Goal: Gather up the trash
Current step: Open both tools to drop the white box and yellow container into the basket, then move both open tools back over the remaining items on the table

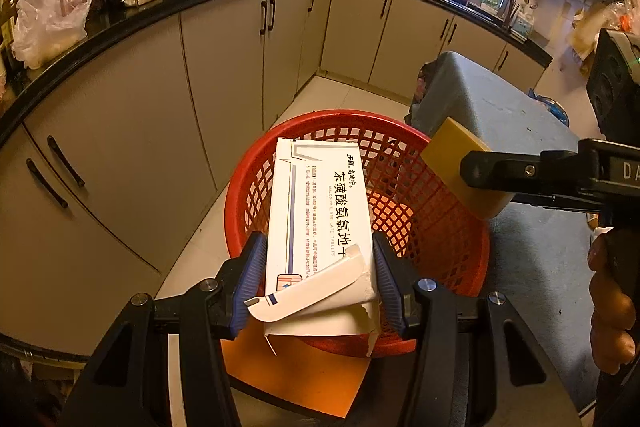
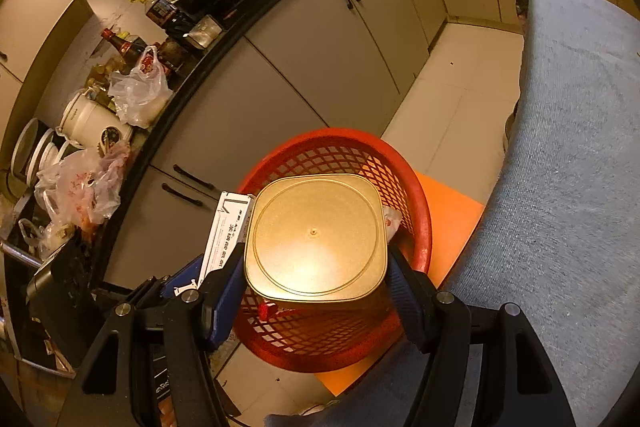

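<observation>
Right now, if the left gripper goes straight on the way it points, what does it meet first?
Probably the red basket: the left gripper, shut on the medicine box, points into its open top; depth is unclear.

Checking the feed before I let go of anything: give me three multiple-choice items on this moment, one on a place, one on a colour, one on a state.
1. Where is the white medicine box?
A. on the counter
B. over the basket, in the left gripper
C. on the floor

2. What colour is the mesh basket?
A. red
B. blue
C. white

3. What state is the right gripper in?
A. open, holding nothing
B. out of view
C. shut on the yellow square container

Answers: 1 B, blue pads clamp the box above the rim; 2 A, red mesh shows in both views; 3 C, the pads press on both its sides.
</observation>
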The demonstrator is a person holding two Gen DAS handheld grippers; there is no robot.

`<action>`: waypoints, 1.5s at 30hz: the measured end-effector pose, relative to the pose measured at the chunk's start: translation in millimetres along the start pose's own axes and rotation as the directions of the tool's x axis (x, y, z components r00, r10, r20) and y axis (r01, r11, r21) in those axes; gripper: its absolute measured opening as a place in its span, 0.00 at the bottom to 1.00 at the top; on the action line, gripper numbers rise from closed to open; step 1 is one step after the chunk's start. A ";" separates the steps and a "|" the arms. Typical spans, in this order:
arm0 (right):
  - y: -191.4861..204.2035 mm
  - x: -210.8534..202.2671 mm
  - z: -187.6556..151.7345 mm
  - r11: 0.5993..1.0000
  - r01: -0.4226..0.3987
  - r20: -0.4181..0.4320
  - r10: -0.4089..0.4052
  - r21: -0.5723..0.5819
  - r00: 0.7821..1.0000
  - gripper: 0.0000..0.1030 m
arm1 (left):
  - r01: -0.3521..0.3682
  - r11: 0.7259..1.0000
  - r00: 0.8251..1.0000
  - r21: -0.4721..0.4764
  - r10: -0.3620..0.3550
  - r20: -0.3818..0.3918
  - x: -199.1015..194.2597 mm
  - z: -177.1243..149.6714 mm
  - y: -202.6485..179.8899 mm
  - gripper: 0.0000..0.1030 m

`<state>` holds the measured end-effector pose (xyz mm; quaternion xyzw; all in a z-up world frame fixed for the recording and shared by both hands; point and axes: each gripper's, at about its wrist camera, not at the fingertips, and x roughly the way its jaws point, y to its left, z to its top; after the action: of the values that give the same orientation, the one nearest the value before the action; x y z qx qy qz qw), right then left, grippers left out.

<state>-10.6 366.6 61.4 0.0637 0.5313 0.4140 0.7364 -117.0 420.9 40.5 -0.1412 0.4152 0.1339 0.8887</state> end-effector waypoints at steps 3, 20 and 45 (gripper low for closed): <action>-1.4 3.8 2.7 1.000 0.009 0.001 -0.009 0.007 1.000 0.70 | -0.001 1.000 1.000 -0.003 0.001 -0.001 2.0 1.0 2.5 0.50; -0.3 -9.3 1.5 1.000 0.006 0.034 -0.006 0.000 0.999 0.70 | -0.009 1.000 1.000 0.009 0.009 0.005 0.3 1.5 0.1 0.51; -50.2 -108.7 -63.1 0.998 0.060 0.168 -0.065 0.034 0.984 0.70 | 0.061 0.993 0.994 0.099 -0.069 0.086 -47.6 -9.5 -73.3 0.61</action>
<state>-46.2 238.6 87.0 0.0923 0.4746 0.3760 0.7905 -127.1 344.0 81.8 -0.1057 0.3760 0.0910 0.9160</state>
